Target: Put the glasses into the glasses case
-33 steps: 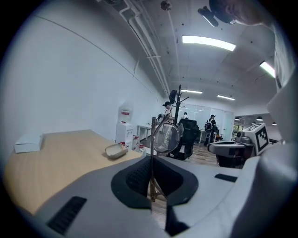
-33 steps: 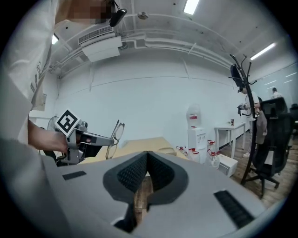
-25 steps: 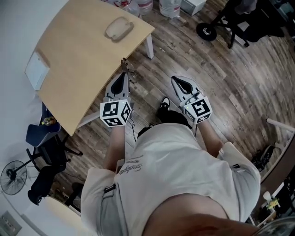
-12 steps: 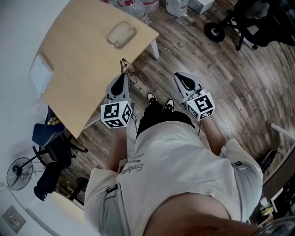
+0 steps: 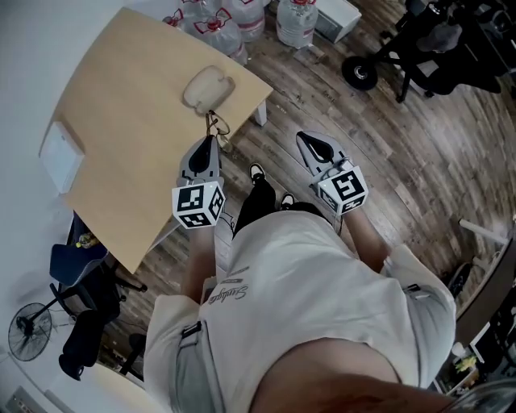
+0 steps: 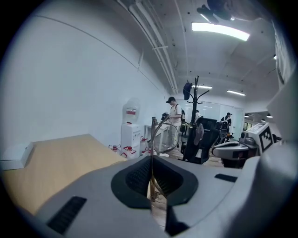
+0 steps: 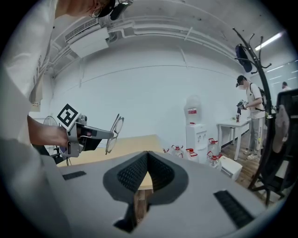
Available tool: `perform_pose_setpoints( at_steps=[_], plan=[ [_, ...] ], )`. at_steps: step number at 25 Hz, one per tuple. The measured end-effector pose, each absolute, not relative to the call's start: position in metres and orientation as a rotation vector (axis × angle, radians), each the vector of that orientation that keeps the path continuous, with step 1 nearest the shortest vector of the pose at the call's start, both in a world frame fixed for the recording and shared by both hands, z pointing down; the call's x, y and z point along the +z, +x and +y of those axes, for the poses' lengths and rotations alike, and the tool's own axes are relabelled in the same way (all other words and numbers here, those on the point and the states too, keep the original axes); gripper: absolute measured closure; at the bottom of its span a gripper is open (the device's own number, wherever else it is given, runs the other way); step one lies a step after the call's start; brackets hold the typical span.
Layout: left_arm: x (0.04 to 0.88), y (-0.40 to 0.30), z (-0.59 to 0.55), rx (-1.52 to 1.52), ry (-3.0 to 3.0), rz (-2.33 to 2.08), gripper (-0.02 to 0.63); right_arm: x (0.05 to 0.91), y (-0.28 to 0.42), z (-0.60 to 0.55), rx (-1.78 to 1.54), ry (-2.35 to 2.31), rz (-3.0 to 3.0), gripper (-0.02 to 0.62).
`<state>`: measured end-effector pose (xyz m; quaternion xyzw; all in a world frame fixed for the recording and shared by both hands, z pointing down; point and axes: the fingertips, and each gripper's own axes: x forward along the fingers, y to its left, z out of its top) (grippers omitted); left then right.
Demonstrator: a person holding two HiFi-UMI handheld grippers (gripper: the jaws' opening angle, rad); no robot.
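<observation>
A beige glasses case (image 5: 208,86) lies closed near the corner of the tan table (image 5: 129,121). My left gripper (image 5: 210,139) is shut on a thin wire-framed pair of glasses (image 5: 216,127), held upright just short of the case at the table's edge. In the left gripper view the glasses (image 6: 164,135) stick up from the closed left gripper (image 6: 151,160). My right gripper (image 5: 311,140) hangs over the wooden floor, right of the table, with its jaws shut on nothing. The right gripper view shows the right gripper (image 7: 148,155) closed, and the glasses (image 7: 114,132) off to the left.
A white box (image 5: 63,157) lies on the table's left side. Several water bottles (image 5: 234,16) stand on the floor behind the table, with black office chairs (image 5: 435,40) at the upper right. A blue chair (image 5: 76,258) and a fan (image 5: 28,331) sit at the lower left.
The person has stepped toward the table. The left gripper with the glasses has moved from the table's edge to just below the case. The right gripper kept its place beside it.
</observation>
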<state>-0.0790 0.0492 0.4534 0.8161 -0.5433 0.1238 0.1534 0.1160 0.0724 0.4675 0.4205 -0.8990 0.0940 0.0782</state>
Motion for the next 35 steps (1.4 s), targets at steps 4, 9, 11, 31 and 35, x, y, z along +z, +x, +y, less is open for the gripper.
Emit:
perform_pose_setpoints(
  at_steps=[4,9,11,31,35],
  plan=[
    [0.447,-0.100,0.015,0.308,2.350,-1.537,0.586,0.451,0.094,0.039,0.239,1.277,-2.675,0.600],
    [0.450,-0.127,-0.031,0.273,2.369,-1.509,0.586,0.438,0.066,-0.001,0.216,1.315,-2.666,0.600],
    [0.456,-0.134,-0.049,0.263,2.370,-1.487,0.586,0.437,0.060,-0.016,0.209,1.337,-2.658,0.600],
    [0.480,-0.150,-0.145,0.350,2.301,-1.539,0.586,0.462,0.033,-0.137,0.275,1.146,-2.717,0.600],
    [0.481,-0.148,-0.159,0.393,2.268,-1.571,0.586,0.457,0.022,-0.172,0.231,1.006,-2.802,0.600]
  ],
)
